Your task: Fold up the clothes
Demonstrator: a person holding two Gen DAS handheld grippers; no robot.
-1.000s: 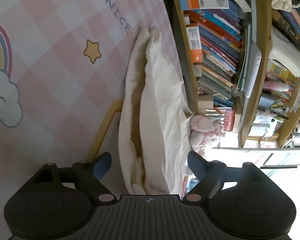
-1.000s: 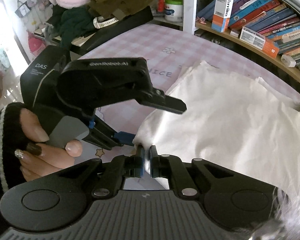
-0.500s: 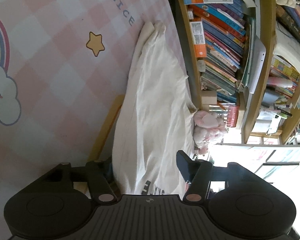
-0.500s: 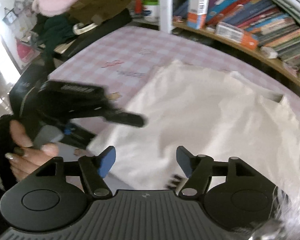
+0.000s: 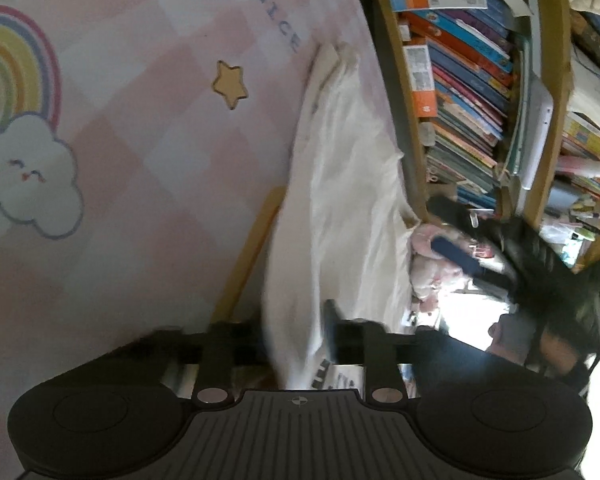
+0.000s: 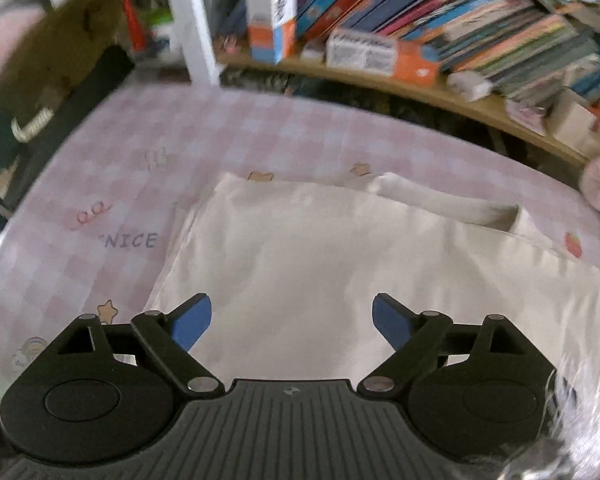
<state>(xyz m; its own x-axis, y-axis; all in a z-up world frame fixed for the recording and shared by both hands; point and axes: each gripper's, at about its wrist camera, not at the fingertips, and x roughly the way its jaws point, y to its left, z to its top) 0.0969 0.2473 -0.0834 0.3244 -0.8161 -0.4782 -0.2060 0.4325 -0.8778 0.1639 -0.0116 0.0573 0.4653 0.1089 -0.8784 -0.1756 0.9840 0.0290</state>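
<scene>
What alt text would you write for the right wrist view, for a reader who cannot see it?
The right gripper, its blue-tipped jaws opening with nothing between them, hangs over a cream garment spread flat on a pink checked sheet. Behind the sheet runs a wooden shelf packed with books.

Cream-white garment, pink-and-white checked cloth with rainbow, yellow star, blue gripper pads
</scene>
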